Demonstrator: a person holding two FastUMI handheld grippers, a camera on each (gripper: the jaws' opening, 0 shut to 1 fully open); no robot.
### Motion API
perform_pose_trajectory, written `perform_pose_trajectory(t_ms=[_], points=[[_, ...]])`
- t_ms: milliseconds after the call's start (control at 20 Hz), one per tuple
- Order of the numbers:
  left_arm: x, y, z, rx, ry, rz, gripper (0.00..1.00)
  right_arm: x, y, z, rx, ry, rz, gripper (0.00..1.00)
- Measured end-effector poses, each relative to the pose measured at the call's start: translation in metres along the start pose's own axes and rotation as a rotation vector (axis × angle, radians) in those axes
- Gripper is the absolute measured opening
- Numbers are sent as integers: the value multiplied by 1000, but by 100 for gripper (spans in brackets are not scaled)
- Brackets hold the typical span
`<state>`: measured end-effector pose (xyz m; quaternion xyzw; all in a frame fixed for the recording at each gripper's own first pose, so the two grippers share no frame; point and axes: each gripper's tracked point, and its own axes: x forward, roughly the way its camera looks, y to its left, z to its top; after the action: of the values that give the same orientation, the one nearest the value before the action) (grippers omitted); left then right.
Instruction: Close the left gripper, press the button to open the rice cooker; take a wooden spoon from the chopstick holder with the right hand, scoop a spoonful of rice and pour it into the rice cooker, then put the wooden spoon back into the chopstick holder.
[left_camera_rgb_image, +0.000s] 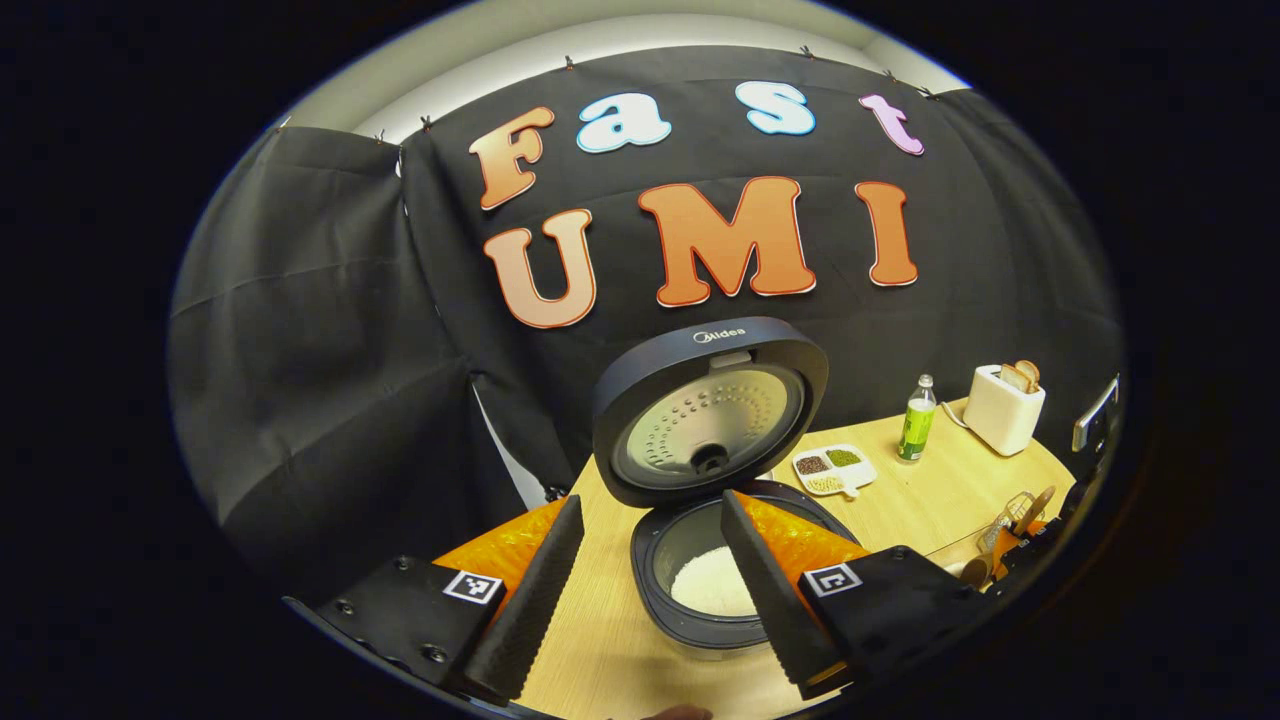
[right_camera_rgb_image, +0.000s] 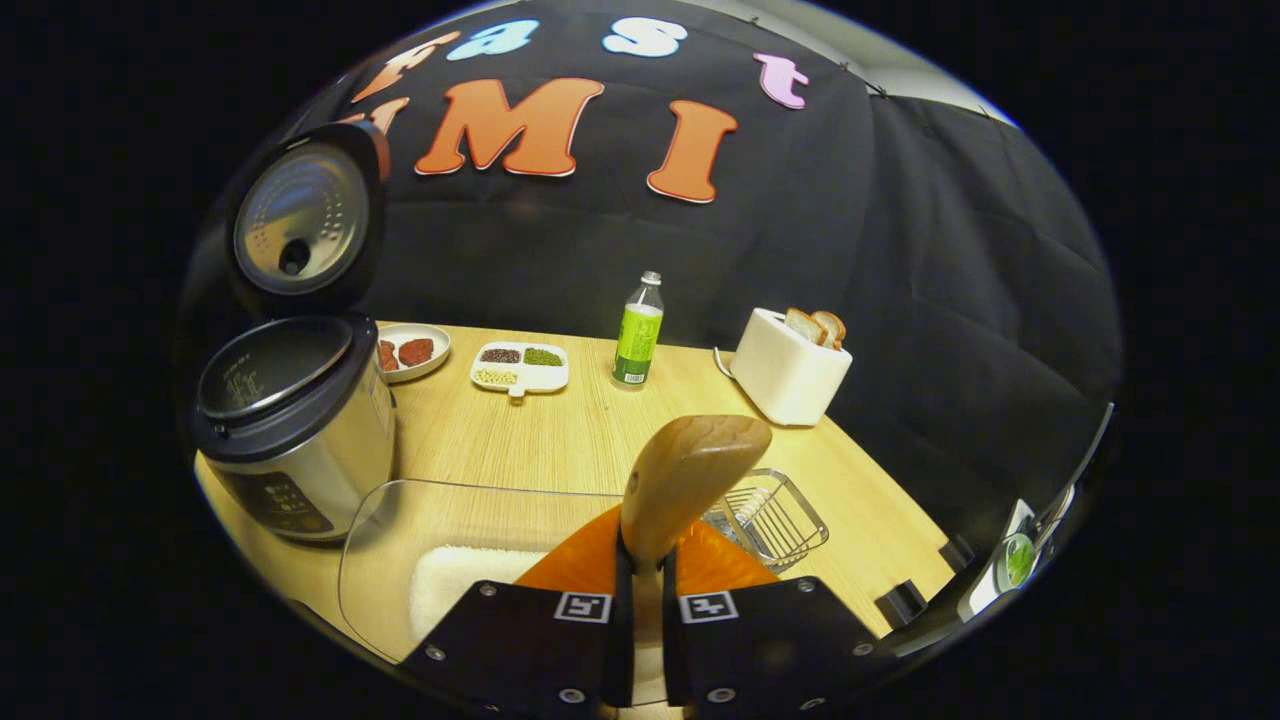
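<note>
Right hand-held gripper (right_camera_rgb_image: 640, 560) clamps the wooden spoon (right_camera_rgb_image: 690, 480); left hand-held gripper (left_camera_rgb_image: 650, 590) spread wide.
Light, stiff, smooth wood — grip the handle firmly; rice tub (right_camera_rgb_image: 400, 540) just below, rice cooker (right_camera_rgb_image: 290, 420) leftward.

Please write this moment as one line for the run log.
lid: dark rice cooker open, white rice inside | left gripper: open, empty | right gripper: shut on wooden spoon | spoon above clear rice container
</note>
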<state>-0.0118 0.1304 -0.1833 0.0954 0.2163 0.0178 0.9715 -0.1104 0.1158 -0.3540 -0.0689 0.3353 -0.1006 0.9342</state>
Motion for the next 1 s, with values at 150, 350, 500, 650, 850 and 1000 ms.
perform_pose_trajectory(t_ms=[150, 350, 500, 650, 850, 1000], points=[[1, 1, -2, 13, 4, -10, 85, -2, 9, -11, 10, 23, 4, 10], [5, 1, -7, 22, 13, -11, 85, -2, 24, -21, -15, 32, 14, 9], [5, 8, -13, 15, 28, -2, 85, -7, 40, -23, 16, 64, 61, 9], [7, 15, -19, 7, 42, 12, 85, -6, 45, -22, 88, 99, 97, 9], [7, 20, -23, -3, 51, 24, 85, -8, 56, -22, 222, 160, 158, 9], [9, 22, -23, 2, 51, 25, 85, -12, 77, -20, 299, 202, 246, 9]])
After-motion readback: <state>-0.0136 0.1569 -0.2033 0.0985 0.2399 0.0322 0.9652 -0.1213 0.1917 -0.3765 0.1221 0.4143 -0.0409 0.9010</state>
